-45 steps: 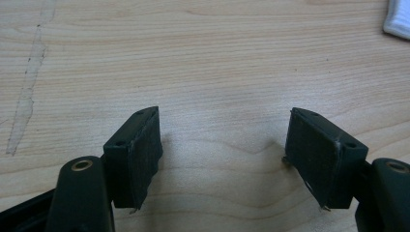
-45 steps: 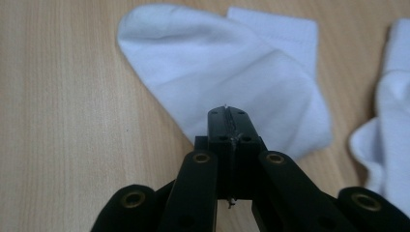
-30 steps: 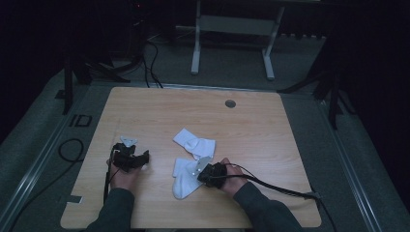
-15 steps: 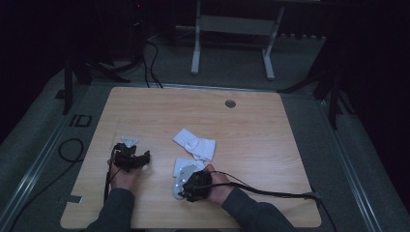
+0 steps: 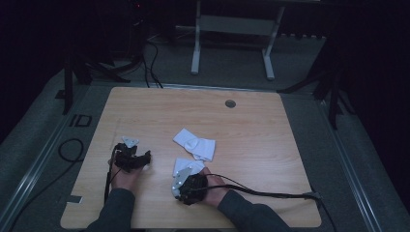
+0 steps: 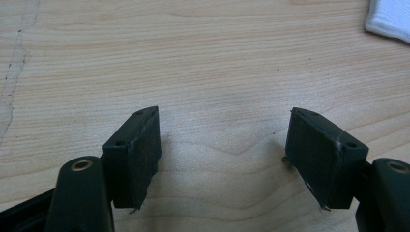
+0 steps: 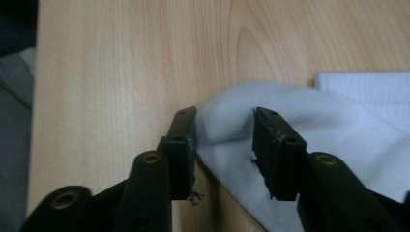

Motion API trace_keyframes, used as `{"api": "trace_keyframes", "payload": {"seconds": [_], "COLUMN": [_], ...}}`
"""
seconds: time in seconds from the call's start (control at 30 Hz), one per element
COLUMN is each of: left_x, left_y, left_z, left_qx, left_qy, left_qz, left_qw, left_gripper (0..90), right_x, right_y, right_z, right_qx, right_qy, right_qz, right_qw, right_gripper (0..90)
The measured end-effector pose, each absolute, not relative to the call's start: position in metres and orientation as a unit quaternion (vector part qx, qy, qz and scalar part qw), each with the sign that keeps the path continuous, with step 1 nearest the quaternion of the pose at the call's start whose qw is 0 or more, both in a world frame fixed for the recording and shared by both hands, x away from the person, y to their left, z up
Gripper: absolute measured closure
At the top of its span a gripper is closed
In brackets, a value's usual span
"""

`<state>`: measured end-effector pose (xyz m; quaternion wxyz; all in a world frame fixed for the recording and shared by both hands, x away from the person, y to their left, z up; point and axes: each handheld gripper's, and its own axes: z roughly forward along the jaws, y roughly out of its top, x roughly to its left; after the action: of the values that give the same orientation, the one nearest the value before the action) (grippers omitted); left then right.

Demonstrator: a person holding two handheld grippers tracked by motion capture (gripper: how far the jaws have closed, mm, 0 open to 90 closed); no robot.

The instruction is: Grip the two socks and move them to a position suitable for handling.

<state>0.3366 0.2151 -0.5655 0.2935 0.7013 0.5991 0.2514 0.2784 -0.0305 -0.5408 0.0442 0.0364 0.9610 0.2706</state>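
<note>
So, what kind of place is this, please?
Probably a lab or recording studio, not a home. A bare wooden table stands on grey carpet in a dark room, with cables on the floor and a metal stand frame behind it.

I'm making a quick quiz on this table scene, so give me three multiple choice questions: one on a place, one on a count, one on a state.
1. Where is the nearer white sock? A by the right gripper B at the table's far edge C on the floor
2. How many white socks lie on the table? A one B two C four
3. The left gripper is: A open, holding nothing B shut on a sock C shut on a cable

A: its toe lies between that gripper's fingers.
B: the second sock lies beyond.
A: bare wood between them.
</note>
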Motion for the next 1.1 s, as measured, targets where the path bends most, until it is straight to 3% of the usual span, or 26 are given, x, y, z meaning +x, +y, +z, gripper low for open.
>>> {"api": "trace_keyframes", "payload": {"seconds": [0.13, 0.2, 0.77, 1.1], "left_x": [0.337, 0.337, 0.336, 0.336], "left_y": [0.215, 0.215, 0.215, 0.214], "left_z": [-0.565, -0.565, -0.565, -0.565], "left_qx": [0.702, 0.702, 0.703, 0.705], "left_qy": [0.599, 0.598, 0.597, 0.596], "left_qz": [0.251, 0.251, 0.251, 0.250], "left_qw": [0.294, 0.294, 0.293, 0.292], "left_gripper": [28.6, 28.6, 28.6, 28.6], "right_x": [0.281, 0.282, 0.288, 0.301], "right_y": [-0.031, -0.032, -0.069, -0.095], "right_z": [-0.541, -0.540, -0.465, -0.447], "right_qx": [0.040, 0.043, 0.063, 0.100], "right_qy": [0.960, 0.960, 0.947, 0.938], "right_qz": [0.273, 0.273, 0.291, 0.293], "right_qw": [0.044, 0.043, 0.118, 0.157], "right_gripper": [82.4, 86.7, 87.0, 86.7]}}
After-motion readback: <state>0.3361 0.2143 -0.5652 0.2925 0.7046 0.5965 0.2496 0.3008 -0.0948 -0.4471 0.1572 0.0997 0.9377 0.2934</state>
